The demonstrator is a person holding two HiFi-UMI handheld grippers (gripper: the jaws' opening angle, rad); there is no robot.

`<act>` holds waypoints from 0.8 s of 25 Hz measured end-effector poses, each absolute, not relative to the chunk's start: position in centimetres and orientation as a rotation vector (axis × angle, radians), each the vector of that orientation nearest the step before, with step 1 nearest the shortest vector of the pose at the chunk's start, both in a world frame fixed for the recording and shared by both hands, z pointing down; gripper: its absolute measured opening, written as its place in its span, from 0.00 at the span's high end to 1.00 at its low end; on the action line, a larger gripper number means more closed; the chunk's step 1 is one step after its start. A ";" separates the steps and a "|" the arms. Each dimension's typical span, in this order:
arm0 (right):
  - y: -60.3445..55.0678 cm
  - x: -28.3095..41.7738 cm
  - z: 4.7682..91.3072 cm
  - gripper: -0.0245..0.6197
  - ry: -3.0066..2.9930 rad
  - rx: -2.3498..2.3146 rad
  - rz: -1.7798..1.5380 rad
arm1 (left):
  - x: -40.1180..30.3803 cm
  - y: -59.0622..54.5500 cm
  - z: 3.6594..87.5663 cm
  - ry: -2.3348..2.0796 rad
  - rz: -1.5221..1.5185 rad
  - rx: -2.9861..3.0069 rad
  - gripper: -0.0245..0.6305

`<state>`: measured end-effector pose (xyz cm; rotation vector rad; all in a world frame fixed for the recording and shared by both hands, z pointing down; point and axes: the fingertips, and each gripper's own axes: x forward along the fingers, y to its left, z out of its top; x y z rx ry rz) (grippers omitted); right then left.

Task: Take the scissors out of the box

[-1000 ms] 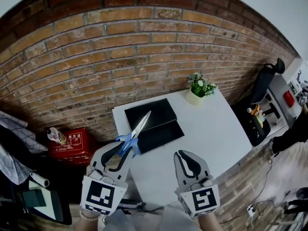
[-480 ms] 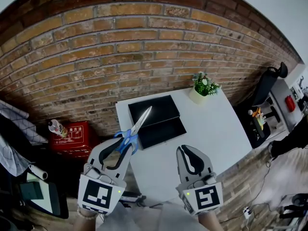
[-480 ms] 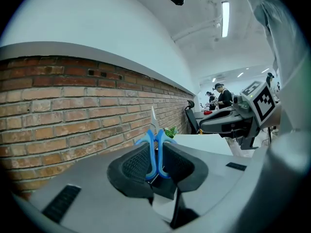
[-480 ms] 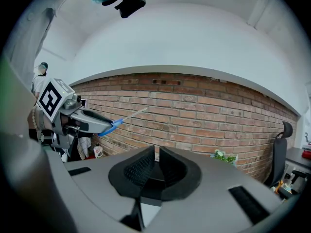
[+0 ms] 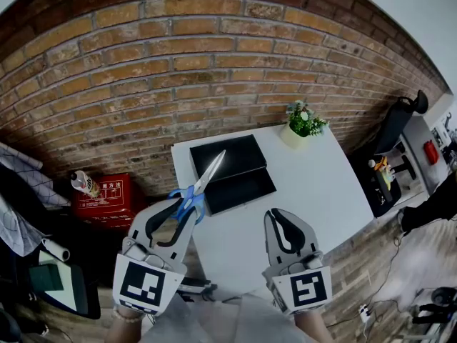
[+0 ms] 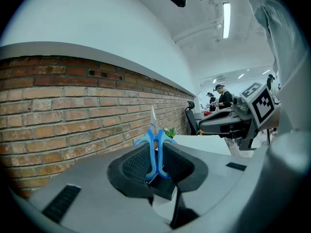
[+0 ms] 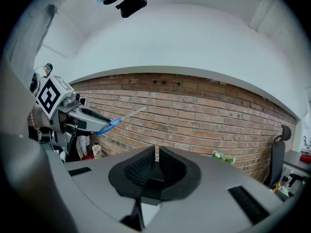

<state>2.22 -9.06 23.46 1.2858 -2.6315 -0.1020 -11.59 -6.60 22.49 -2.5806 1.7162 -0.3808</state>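
Blue-handled scissors [image 5: 194,191] are held up in the air over the table's near left corner, blades pointing toward the black box [image 5: 230,174]. My left gripper [image 5: 186,207] is shut on the blue handles [image 6: 156,147], which stand upright between the pads. The box lies open on the white table [image 5: 314,191], its two flat black halves side by side. My right gripper [image 5: 278,216] hovers over the table's near edge, jaws together with nothing in them [image 7: 156,160]. The right gripper view shows the left gripper [image 7: 73,114] and the scissors [image 7: 116,120] at its left.
A small potted plant [image 5: 303,123] stands at the table's far right corner. A brick wall [image 5: 178,70] runs behind the table. A red case [image 5: 107,200] and a bottle [image 5: 84,184] sit on the floor at left; a black chair [image 5: 400,120] stands at right.
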 end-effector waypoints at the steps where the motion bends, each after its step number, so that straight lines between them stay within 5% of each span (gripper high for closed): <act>1: -9.1 2.2 23.3 0.87 -2.637 1.293 -0.108 | -11.5 -6.6 22.5 1.715 -0.377 -2.585 0.82; 20: -8.2 1.6 23.9 0.88 -2.625 1.263 -0.111 | -11.5 -6.0 23.1 1.699 -0.374 -2.626 0.82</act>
